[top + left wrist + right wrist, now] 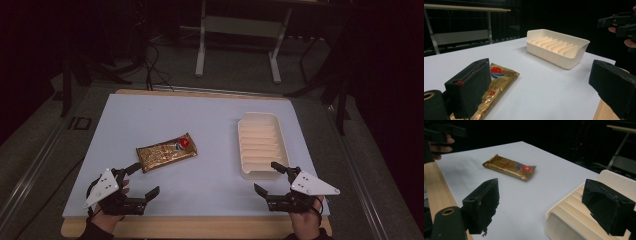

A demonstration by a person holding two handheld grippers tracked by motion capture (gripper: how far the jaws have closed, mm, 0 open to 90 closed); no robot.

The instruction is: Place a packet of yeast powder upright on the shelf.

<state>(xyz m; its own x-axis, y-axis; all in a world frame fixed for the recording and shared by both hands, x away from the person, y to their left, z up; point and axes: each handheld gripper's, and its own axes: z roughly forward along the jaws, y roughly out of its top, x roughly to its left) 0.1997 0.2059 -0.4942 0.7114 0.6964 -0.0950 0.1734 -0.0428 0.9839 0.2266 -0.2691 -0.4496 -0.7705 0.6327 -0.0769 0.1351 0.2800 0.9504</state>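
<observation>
Gold packet (166,152) lies just beside the open left gripper (141,179) — cream tray (259,145) perhaps touching the open right gripper (270,176).

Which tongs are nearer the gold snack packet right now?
Left. The left tongs sit open just below the gold snack packet, one jaw beside its corner; the right tongs are open by the ribbed tray.

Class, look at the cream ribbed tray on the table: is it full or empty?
Empty. The cream tray shows only its bare ribs inside; the gold packet lies flat on the table, apart from it.
</observation>
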